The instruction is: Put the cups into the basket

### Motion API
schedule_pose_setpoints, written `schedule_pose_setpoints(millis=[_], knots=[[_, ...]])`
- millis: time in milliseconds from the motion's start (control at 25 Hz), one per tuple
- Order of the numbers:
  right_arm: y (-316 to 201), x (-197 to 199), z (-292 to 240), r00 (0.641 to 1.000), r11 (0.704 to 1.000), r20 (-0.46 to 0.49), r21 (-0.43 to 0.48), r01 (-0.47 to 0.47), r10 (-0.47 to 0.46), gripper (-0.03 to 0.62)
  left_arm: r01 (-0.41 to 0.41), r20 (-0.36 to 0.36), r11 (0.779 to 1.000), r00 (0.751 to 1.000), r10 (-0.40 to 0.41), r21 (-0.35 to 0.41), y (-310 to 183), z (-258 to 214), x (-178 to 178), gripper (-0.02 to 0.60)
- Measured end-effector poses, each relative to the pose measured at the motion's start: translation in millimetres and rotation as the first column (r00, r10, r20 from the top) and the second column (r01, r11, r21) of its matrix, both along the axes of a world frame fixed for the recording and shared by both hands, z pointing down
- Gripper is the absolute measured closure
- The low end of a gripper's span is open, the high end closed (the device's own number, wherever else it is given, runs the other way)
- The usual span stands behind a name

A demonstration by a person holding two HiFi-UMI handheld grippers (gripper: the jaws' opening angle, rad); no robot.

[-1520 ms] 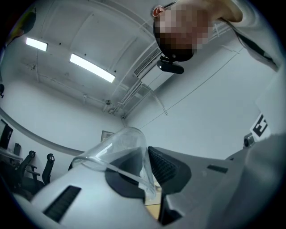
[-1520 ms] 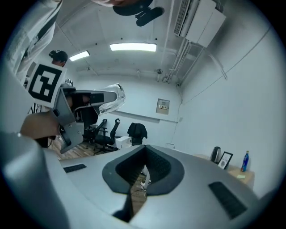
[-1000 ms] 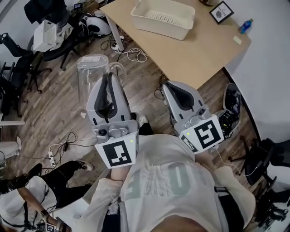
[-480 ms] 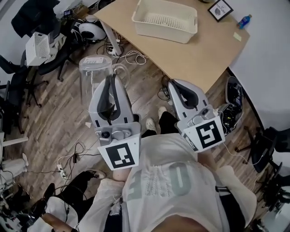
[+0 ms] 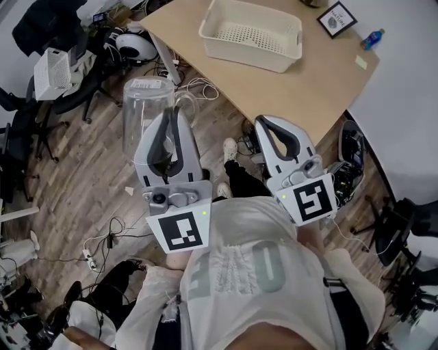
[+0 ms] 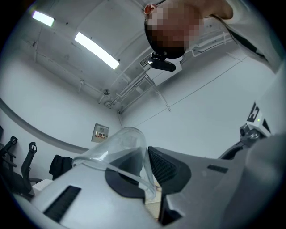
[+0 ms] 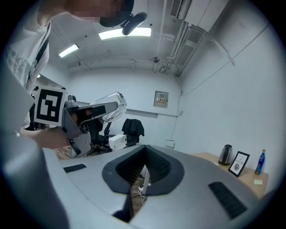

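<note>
A clear plastic cup [image 5: 145, 113] with a handle hangs over the wooden floor, and my left gripper [image 5: 172, 115] is shut on its side by the handle. In the left gripper view the cup [image 6: 119, 147] lies tilted across the left gripper [image 6: 149, 190], its rim passing between the jaws. My right gripper [image 5: 264, 124] is held beside it, shut with nothing in it; in the right gripper view the right gripper [image 7: 143, 179] shows only a thin slit between its pads. The cream basket [image 5: 252, 34] stands on the table ahead and holds nothing.
The light wooden table [image 5: 301, 75] also carries a framed picture [image 5: 337, 18], a blue bottle [image 5: 370, 39] and a small yellow note [image 5: 361, 62]. Office chairs [image 5: 68, 102] and cables [image 5: 198, 85] crowd the floor at the left. A person sits at the lower left [image 5: 102, 294].
Both grippers, with the cup still in the left one, have drifted slightly forward toward the table. The person's feet have stepped ahead.
</note>
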State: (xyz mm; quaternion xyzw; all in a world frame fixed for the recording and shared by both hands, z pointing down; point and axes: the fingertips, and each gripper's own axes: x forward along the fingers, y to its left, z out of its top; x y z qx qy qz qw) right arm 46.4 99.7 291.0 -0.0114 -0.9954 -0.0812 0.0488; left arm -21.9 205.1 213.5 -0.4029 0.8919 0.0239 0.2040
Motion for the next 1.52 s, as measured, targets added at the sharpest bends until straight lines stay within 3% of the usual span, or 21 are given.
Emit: schedule_pose_setpoints(millis=[120,320,760,920,1120,1280,1520], knots=[[-25.0,-20.9,-12.1,0.998,1.000,0.057,0.023,-0.003,0.002,0.595,0.001,0.032,1.000,0.999,-0.002,0.018,-19.2,-9.9,-21.0,0.545],[-64.8,-66.0,-18.9,0.997,1.000,0.073,-0.011,-0.016,0.017,0.595,-0.029,0.095,0.999,0.995,0.027,0.017,-71.5,-22.3,-62.6,0.545],[-160.0,-127.8,-10.2,0.990,0.993,0.086,-0.055,-0.108,0.112,0.595,-0.098,0.074,0.994,0.992,0.102,-0.054,-166.2,-9.7,-135.4,0.545],[-197.3,-139.5,-11.3,0.979,0.984,0.112,-0.071,-0.165,0.172,0.595,-0.134,0.049,0.988,0.989,0.137,-0.074,-204.2,-4.2,-154.3,0.545],[-226.5,-161.9,-3.7,0.974,0.971,0.078,-0.132,-0.201,0.212,0.595,-0.222,-0.068,0.974,0.973,0.218,-0.048,-241.6,3.3,-186.4,0.545],[-239.7,-178.3,5.4,0.968,0.964,0.064,-0.127,-0.235,0.244,0.595,-0.241,-0.074,0.968,0.969,0.236,-0.069,-253.9,8.7,-205.4,0.545],[-236.0,-180.0,-9.7,0.940,0.939,0.083,-0.127,-0.319,0.331,0.595,-0.381,-0.138,0.923,0.919,0.370,-0.058,-273.6,14.0,-216.6,0.545]])
